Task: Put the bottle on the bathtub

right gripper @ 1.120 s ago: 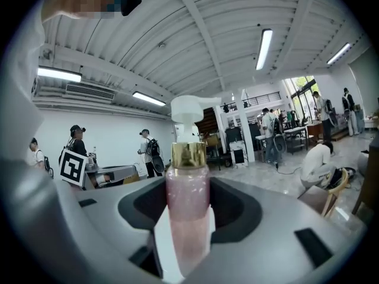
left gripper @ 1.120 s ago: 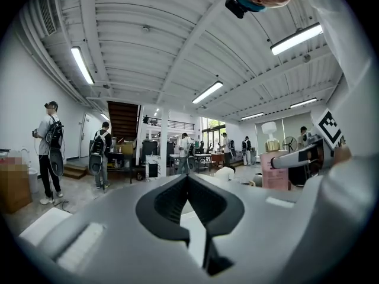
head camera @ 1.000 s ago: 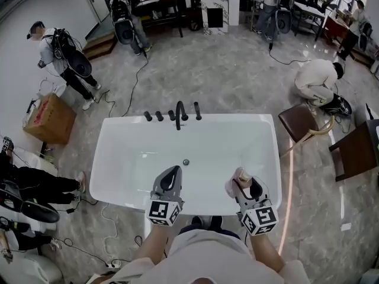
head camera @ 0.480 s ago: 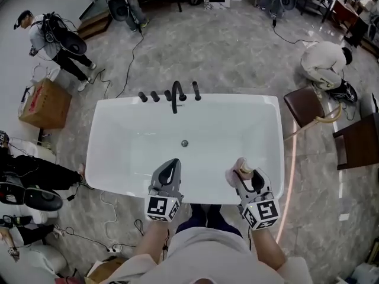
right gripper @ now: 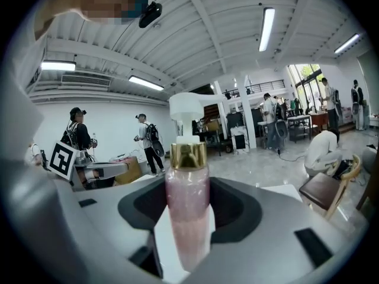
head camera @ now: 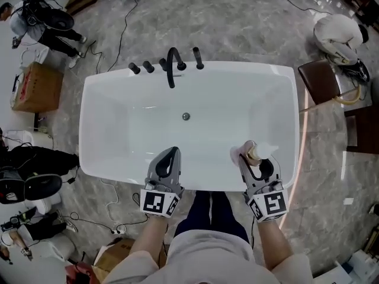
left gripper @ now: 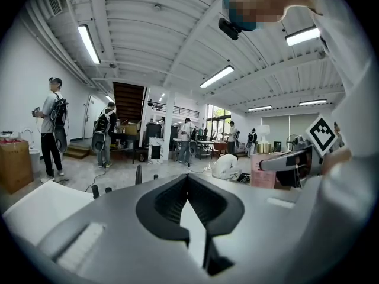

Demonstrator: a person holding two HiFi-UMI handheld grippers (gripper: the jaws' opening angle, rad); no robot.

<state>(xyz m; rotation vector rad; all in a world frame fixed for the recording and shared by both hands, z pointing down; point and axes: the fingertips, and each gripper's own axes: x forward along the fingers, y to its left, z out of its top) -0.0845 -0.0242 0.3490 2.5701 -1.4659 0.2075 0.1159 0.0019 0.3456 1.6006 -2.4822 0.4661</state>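
Observation:
The white bathtub [head camera: 118,129] fills the middle of the head view, with a black faucet [head camera: 172,67] on its far rim. My right gripper [head camera: 253,158] is shut on a pink bottle [head camera: 249,153] with a gold collar and a white pump cap. It holds the bottle over the tub's near right part, just past the near rim. In the right gripper view the bottle [right gripper: 188,209] stands upright between the jaws. My left gripper [head camera: 168,158] is shut with nothing in it and hovers over the near rim, left of centre. Through its jaws I see the white tub [left gripper: 35,209].
A brown chair [head camera: 320,80] stands at the tub's right end, with a crouching person in white [head camera: 340,28] beyond it. Left of the tub are a cardboard box [head camera: 37,87], people with gear [head camera: 41,19] and cables on the marble floor. The drain [head camera: 185,116] sits mid-tub.
The head view has moved in over the tub and tilted further down. Both grippers stay over the near rim, slightly further forward. The bottle remains in the right gripper.

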